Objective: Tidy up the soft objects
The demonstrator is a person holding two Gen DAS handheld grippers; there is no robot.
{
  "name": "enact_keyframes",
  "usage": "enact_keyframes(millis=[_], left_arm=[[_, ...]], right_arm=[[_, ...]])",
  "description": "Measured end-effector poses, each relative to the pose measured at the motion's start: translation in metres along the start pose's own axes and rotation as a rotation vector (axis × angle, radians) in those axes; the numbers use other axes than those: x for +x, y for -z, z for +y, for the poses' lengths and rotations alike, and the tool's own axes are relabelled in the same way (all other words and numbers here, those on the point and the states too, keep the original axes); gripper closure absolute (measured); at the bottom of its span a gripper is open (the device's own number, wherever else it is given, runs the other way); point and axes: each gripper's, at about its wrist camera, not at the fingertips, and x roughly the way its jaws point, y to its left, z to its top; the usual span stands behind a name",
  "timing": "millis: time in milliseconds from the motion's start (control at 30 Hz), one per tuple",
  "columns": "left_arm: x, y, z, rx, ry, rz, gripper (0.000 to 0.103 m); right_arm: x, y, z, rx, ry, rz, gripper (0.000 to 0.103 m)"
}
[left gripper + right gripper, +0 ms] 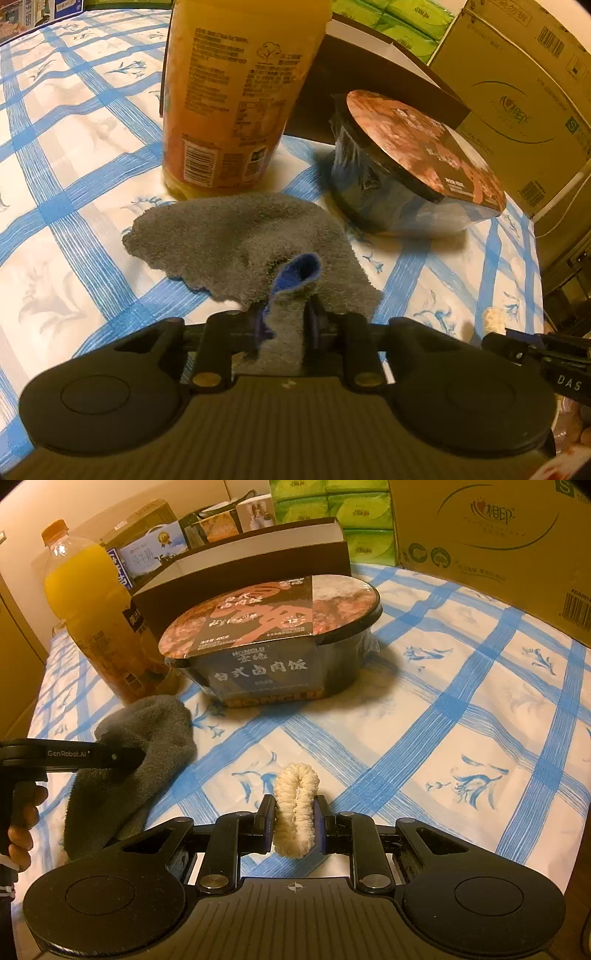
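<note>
A fuzzy grey terry-cloth towel with a blue inner face (255, 243) lies crumpled on a white tablecloth crossed by blue checks and flower prints (66, 206), one folded corner drawn up and pinched tight between the nearly closed fingers of the left gripper (286, 325). The rest of the cloth spreads forward on the table, its far edge just short of a tall plastic bottle of orange juice (229, 96).

To the right, the right gripper (294, 818) is clamped on a cream-coloured, ribbed fabric scrunchie loop (295, 808), squeezing it into a narrow upright oval held above the tablecloth. In the right wrist view the grey towel (144, 746) sits at the left, partly under the black body of the left gripper.

A black oval instant-rice bowl with a printed film lid (280, 642) stands behind both soft items, beside the bottle and in front of a dark brown open box with a white rim (240, 565). A large tan cardboard carton (491, 531) and stacked green tissue packs (332, 513) line the far edge. Bare checked cloth stretches ahead and to the right of the scrunchie, up to the carton.
</note>
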Motion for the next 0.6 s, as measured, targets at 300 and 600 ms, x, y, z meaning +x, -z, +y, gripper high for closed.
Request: enact_keyframes(millis=[300,600], left_arm=[[-0.006,0.0,-0.009,0.035,0.0,-0.002,0.091],[-0.05,0.014,-0.035,0.282,-0.086,-0.062,0.091]], right_arm=[[-0.001,0.001,0.002,-0.005,-0.005,-0.003,0.082],[-0.005,0.0,0.001,-0.002,-0.005,-0.011,0.082]])
